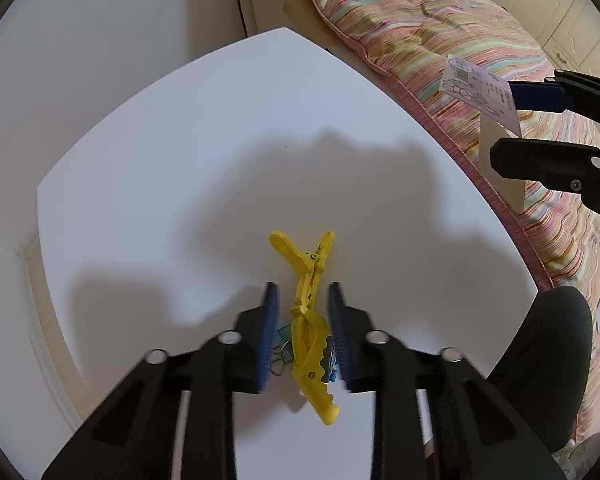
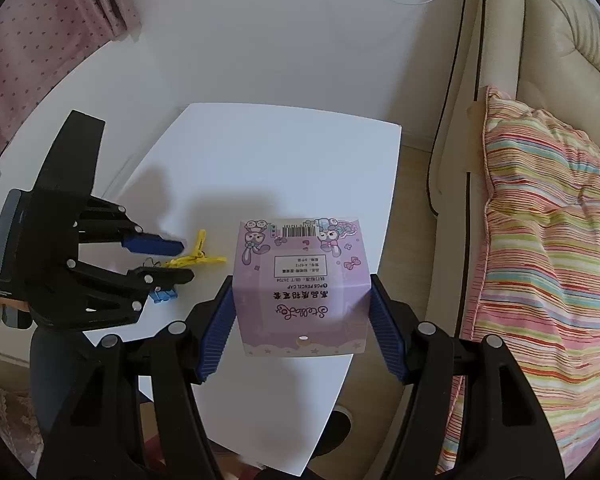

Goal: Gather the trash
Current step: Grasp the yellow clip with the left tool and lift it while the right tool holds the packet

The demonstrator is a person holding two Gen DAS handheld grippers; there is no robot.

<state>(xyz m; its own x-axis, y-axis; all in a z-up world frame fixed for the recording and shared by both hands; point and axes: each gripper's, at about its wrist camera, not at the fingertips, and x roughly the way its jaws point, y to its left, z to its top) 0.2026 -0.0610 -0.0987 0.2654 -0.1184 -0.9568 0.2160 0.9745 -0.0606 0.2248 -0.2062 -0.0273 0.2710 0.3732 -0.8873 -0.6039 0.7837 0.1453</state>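
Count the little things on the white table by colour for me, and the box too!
Yellow clip: 1
Blue binder clips: 2, as far as I can tell; they lie bunched together
Purple box, held in the right hand-held gripper: 1
Total: 4

Clip [image 1: 306,312] on table [image 1: 180,160] w/ binder clips [image 2: 163,294] beside, bed [image 1: 440,32] right.

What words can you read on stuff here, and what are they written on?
"PCS PENCIL CAP": upside down on the purple box held by the right gripper.
"Stella Lou", probably: curly upside-down script on the same box.
Chinese lines, barcode digits and framed panel: too small to read.
Yellow clip, blue clips, table: no writing.
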